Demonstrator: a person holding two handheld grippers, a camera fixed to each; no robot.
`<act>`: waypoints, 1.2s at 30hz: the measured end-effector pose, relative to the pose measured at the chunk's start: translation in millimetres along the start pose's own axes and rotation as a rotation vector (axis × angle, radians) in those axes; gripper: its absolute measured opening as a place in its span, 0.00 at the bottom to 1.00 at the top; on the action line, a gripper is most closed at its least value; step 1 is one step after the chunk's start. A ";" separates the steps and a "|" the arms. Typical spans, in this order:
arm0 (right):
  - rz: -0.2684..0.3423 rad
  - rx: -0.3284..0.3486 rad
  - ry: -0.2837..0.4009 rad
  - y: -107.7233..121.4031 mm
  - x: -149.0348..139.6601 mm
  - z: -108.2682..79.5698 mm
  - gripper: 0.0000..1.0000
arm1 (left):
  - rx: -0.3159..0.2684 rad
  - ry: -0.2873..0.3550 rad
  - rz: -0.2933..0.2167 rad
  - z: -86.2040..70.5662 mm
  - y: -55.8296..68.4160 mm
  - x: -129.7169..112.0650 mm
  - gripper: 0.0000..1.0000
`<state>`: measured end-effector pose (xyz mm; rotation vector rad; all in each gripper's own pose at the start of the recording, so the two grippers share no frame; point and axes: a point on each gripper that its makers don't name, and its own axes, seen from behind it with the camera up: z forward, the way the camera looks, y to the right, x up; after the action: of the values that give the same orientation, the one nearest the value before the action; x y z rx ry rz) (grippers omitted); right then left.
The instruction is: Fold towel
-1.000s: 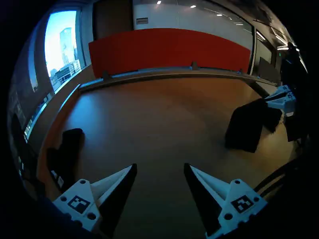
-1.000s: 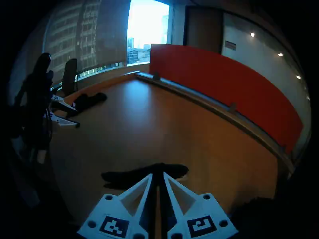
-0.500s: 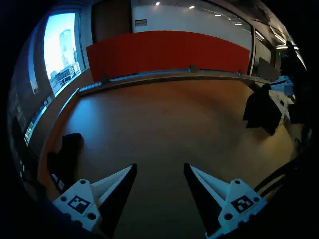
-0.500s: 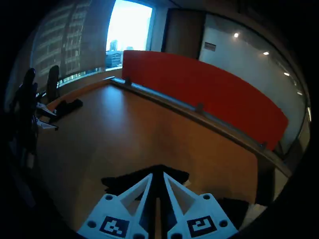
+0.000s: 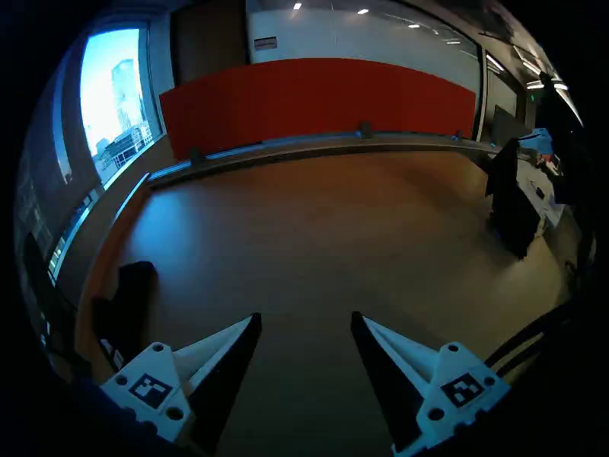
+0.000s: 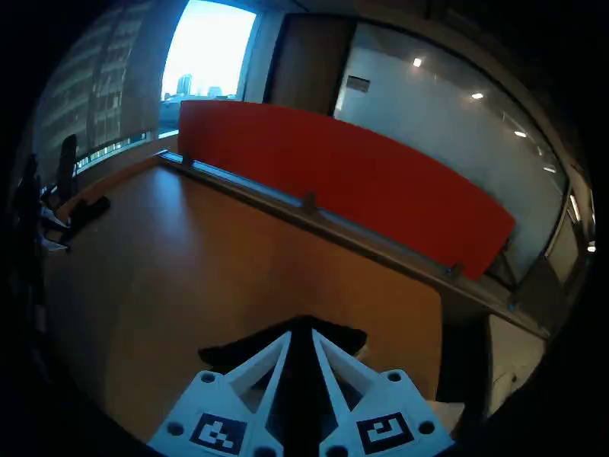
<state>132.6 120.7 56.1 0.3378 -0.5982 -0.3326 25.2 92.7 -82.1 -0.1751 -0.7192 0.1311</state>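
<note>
Wooden table (image 5: 320, 221), red divider (image 5: 320, 95), bright window (image 5: 114, 91)

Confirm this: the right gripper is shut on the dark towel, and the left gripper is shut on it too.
Wrong on the left. The right gripper is shut on the dark towel, but the left gripper is open, with only bare wooden table between its fingers, as the left gripper view shows.

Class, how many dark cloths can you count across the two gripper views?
2. One cloth hangs pinched in the right hand-held gripper. The other cloth lies on the table, just left of the left hand-held gripper. More may be hidden.
</note>
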 end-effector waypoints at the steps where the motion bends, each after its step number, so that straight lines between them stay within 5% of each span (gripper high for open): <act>1: 0.002 -0.006 -0.001 6.5 -0.1 0.0 0.05 | 0.001 0.000 0.001 0.2 0.5 1.0 0.87; 20: 0.074 -0.076 -0.013 75.3 -20.8 -16.7 0.05 | -0.004 -0.002 0.032 10.9 18.5 19.2 0.87; 36: 0.197 -0.143 -0.084 72.4 -109.6 -63.9 0.05 | -0.019 -0.006 0.051 14.5 26.4 23.6 0.87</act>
<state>100.3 242.4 -17.9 0.1259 -0.6802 -0.1992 31.6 124.4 -61.6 -0.2113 -0.7219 0.1732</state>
